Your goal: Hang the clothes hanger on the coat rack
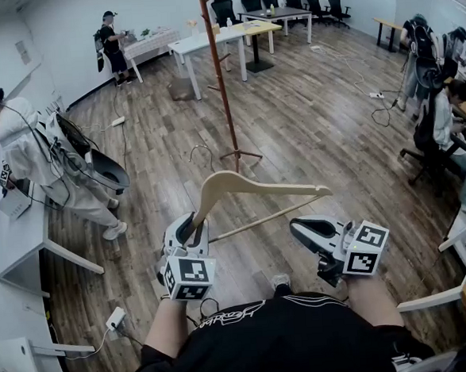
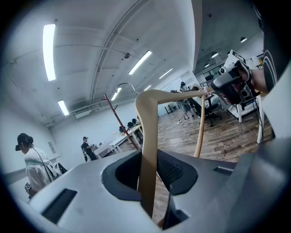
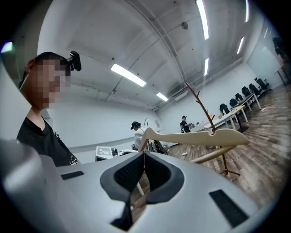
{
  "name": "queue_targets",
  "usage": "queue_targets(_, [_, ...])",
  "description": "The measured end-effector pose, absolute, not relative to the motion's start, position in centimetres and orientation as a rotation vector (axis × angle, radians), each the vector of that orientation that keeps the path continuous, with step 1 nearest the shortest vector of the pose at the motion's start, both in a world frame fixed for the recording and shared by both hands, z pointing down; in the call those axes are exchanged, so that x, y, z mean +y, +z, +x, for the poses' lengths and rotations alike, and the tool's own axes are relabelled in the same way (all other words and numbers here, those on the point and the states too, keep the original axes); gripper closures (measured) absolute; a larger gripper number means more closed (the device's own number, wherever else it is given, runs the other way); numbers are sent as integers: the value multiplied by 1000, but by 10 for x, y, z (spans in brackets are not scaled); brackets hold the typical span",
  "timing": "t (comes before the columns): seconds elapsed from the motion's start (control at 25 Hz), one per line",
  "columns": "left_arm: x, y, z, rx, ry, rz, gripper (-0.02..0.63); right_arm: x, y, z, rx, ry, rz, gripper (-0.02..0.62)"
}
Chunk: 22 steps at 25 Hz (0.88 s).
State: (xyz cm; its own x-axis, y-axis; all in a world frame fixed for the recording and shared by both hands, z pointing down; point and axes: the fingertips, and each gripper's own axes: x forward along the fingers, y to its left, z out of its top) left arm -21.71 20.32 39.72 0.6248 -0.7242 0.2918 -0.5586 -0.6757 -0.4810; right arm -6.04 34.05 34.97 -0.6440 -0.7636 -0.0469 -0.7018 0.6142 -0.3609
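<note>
Over the floor, hanger (image 1: 249,186): held aloft, well apart from rack (image 1: 221,79).
Left gripper (image 1: 189,224): clamped on one hanger arm.
Right gripper (image 1: 304,230): jaws together, empty, near the other arm.
Progress: hanger in hand; judged still to be carried over and hooked.

rack (image 1: 221,79) top cut off at far edge of head view. hanger (image 1: 249,190) left end buried between left gripper (image 1: 191,224) jaws. right gripper view: one hanger end drops behind right gripper (image 3: 143,155) body. items on far tables (image 1: 199,42) too small to tell.
</note>
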Motion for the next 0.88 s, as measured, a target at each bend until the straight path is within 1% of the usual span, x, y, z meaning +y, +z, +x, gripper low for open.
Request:
queue_targets(0.24, [211,399,-216,1022,-674,-2485,512,347,352,-59,2648,-448,-1205,557])
queue_targets(0.4, [199,401,-201,1034,-677,-2490,512,335,353,-42,2619,-498,-1157,557])
queue_targets(0.88, [117,403,-103,1035,-711,-2468,512,246,352,49,2636,-527,-1081,555])
